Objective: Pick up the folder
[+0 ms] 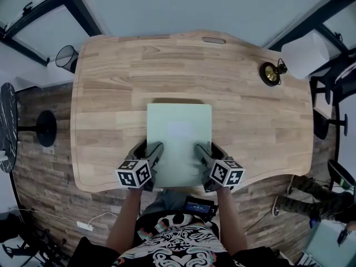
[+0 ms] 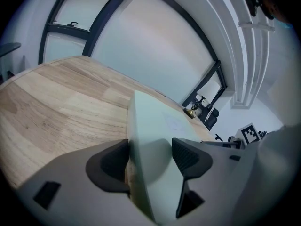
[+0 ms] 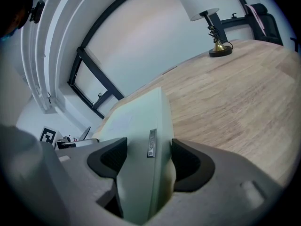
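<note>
Labels: we read no writing on the pale green folder; the small metal tag on its right edge is illegible | Left gripper: jaws narrow, clamped on the folder's left edge | Right gripper: jaws narrow, clamped on its right edge | Folder: near middle of the wooden desk; lamp far right.
</note>
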Demonstrator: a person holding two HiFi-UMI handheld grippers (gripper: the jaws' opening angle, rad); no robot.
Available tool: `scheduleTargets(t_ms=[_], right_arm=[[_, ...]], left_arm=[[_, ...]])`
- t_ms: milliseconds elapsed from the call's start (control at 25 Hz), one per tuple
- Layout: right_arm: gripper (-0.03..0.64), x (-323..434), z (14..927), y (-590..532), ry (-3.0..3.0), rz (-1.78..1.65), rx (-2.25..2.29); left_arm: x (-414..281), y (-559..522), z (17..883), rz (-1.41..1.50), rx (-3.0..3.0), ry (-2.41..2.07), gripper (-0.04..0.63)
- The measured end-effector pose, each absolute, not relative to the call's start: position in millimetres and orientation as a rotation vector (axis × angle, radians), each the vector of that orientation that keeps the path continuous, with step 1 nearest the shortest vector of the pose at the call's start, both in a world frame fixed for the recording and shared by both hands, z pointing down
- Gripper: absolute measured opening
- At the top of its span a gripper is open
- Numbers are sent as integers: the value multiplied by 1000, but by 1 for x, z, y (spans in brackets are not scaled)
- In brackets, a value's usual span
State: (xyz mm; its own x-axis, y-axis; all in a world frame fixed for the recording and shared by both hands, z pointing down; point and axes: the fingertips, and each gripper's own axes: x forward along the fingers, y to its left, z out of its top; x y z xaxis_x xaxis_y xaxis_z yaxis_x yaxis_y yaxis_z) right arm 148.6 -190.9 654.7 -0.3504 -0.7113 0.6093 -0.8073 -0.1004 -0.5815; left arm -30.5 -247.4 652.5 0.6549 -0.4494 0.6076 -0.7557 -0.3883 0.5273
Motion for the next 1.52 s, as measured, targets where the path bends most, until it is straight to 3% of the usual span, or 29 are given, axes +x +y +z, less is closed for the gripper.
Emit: scheduleTargets(t_ms=[1520], right_arm=[[287, 151, 579, -177, -2141, 1259, 1912]], left_arm=[[-27, -240, 578, 358, 2176, -975, 282]])
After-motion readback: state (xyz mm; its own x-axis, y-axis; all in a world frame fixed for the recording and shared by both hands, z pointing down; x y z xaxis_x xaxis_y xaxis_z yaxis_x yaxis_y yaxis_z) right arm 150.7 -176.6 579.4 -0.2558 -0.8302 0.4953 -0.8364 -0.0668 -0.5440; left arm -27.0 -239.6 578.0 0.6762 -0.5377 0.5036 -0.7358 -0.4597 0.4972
